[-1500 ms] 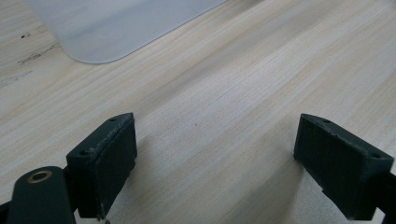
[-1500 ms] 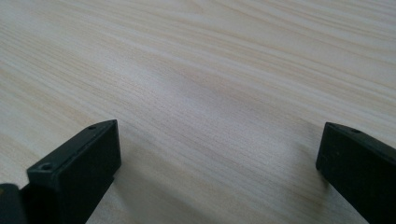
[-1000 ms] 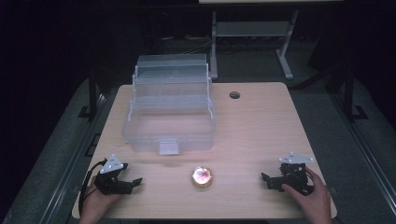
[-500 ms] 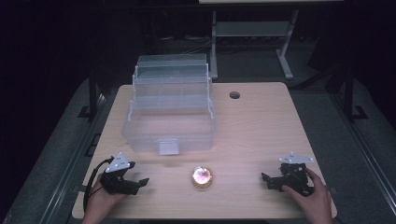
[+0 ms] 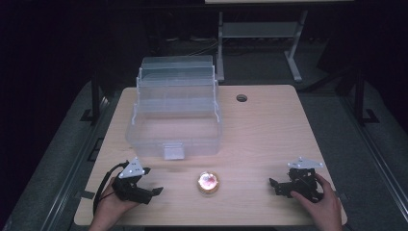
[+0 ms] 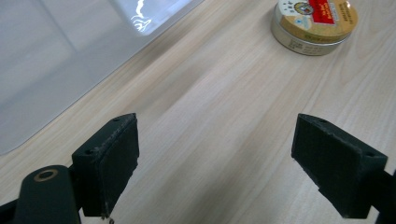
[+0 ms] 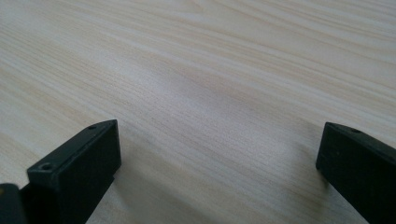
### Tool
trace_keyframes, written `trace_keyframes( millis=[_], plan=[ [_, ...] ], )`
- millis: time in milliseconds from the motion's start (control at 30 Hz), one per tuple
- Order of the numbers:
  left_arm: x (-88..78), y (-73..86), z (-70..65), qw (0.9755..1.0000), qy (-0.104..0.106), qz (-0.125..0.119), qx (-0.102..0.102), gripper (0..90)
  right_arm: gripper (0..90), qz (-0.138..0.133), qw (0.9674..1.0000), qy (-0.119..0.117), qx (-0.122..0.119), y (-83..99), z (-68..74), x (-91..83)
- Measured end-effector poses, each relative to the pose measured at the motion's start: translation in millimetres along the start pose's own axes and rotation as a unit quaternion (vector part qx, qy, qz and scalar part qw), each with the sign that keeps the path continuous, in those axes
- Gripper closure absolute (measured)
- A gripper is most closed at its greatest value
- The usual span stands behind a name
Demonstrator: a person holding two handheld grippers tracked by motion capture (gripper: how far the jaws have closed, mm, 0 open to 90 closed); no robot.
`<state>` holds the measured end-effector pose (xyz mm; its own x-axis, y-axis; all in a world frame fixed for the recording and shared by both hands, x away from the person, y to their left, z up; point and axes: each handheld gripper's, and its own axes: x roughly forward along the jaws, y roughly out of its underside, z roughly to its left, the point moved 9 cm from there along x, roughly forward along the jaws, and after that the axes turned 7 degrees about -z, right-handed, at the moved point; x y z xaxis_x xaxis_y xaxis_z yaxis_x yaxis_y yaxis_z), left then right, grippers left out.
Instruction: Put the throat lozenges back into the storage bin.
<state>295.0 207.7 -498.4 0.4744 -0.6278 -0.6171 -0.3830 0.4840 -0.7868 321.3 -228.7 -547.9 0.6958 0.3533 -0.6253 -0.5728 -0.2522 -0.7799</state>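
Left gripper [image 5: 155, 191]: jaws wide apart, nothing between them, just bare wooden table [image 5: 269, 134]. It sits low near the front-left edge, held in the person's left hand [image 5: 113, 204]. In the left gripper view the pads [image 6: 114, 158] frame empty tabletop, with the round balm tin [image 6: 314, 21] ahead and off to the right, well clear of both jaws. The clear plastic storage box [image 6: 60, 51] wall is at upper left, not touched.

Right gripper [image 5: 273, 185]: jaws also spread wide, empty, with only wood grain between the pads [image 7: 84, 163]. It is held in the right hand [image 5: 322, 199] near the front-right edge.

Tin [image 5: 208, 182] sits on the table between the two grippers, nearer the left one, just in front of the box [image 5: 173, 120] latch. The box stands open, lid tiers up.
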Motion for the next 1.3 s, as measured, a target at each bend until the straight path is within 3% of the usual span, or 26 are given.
trace_keyframes(
  millis=[700,1300],
  plan=[
    [11.0,-19.1,-16.6,0.9984,0.033,0.028,0.036,14.3,0.0,0.000,1.0000,0.000,0.000,0.0,0.0,0.0],
    [19.7,-39.7,-20.9,0.9959,0.056,0.041,0.057,14.3,0.0,0.000,1.0000,0.000,0.000,0.0,0.0,0.0]
  ],
)
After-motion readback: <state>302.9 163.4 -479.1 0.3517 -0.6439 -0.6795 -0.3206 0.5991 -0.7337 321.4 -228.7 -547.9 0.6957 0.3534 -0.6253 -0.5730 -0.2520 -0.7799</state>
